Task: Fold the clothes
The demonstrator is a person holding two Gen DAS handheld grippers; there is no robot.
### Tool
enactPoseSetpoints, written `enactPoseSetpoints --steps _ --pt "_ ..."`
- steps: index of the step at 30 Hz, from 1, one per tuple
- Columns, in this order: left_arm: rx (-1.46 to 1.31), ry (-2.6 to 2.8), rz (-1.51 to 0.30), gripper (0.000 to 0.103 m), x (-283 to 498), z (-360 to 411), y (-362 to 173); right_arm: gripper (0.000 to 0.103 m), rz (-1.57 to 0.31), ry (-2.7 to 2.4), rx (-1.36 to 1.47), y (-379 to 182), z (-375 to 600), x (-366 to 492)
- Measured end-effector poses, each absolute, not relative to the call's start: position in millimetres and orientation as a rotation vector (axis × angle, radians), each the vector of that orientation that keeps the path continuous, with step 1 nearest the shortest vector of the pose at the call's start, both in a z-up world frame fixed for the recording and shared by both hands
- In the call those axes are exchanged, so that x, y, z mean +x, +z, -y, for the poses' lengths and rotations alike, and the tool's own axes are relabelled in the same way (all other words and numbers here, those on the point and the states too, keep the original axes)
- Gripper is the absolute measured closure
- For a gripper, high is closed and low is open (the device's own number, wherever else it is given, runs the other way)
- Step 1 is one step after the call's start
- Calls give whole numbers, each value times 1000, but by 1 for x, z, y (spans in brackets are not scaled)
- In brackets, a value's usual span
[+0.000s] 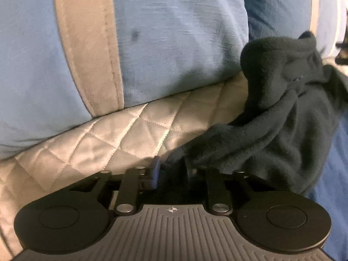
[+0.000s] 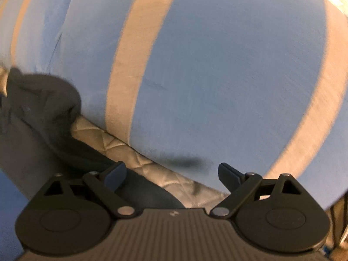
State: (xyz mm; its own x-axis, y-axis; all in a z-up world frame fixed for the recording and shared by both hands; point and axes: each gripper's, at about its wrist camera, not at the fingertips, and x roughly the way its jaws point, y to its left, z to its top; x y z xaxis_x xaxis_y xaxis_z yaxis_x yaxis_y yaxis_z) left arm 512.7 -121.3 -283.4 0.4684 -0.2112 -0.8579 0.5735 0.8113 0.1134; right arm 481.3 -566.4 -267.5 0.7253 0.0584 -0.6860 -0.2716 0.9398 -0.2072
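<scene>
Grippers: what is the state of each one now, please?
Left gripper: shut on the dark fleece garment.
Right gripper: open, holding nothing.

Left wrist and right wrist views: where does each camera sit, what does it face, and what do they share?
Left wrist: on the left gripper, facing the blue striped cushion; jaws shut on the dark fleece garment.
Right wrist: on the right gripper, jaws open, facing the same cushion.
Shared: cushion, garment, quilted cover.

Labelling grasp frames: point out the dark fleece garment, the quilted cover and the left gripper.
dark fleece garment (image 1: 282, 134), left wrist view, bunched middle.
quilted cover (image 1: 104, 145), left wrist view, bare stitched patch.
left gripper (image 1: 171, 169), left wrist view, between fingertips.
</scene>
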Motion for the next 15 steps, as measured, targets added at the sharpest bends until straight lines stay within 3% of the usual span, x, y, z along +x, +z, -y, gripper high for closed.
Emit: enactPoseSetpoints --steps 7,10,15 --pt "566 -389 -874 87 498 134 -284 10 -774 230 -527 -300 536 487" --pt "605 -356 -819 88 494 134 -286 19 -770 285 -611 -308 526 481" --pt "668 -327 -758 89 488 140 -293 22 -785 383 -561 -296 532 480"
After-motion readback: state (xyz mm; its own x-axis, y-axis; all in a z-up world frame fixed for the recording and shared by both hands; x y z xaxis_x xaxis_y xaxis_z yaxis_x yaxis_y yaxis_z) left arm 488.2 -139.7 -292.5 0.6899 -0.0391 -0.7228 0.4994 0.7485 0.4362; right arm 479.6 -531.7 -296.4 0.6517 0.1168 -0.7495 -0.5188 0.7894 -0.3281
